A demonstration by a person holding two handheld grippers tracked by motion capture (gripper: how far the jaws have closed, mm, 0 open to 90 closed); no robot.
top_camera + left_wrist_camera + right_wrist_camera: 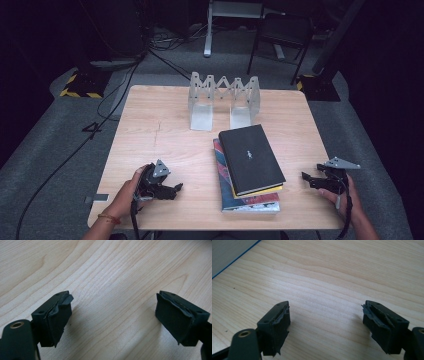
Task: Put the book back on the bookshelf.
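Left gripper point(176, 189) and right gripper point(306, 176) rest low, either side of the book stack point(250, 167), jaws wide, empty.

**Light wood desk with books and a metal rack**

The square, pale wood-grain desk point(165, 145) stands on grey carpeted floor point(45, 150). At its far edge stands a silver metal expandable book rack point(223, 97), upright. Near the middle-right lies a stack of books: a colourful paperback point(250, 202) directly on the desk, a yellow-edged book over it, and a black hardcover book point(251, 157) on top, turned slightly askew.
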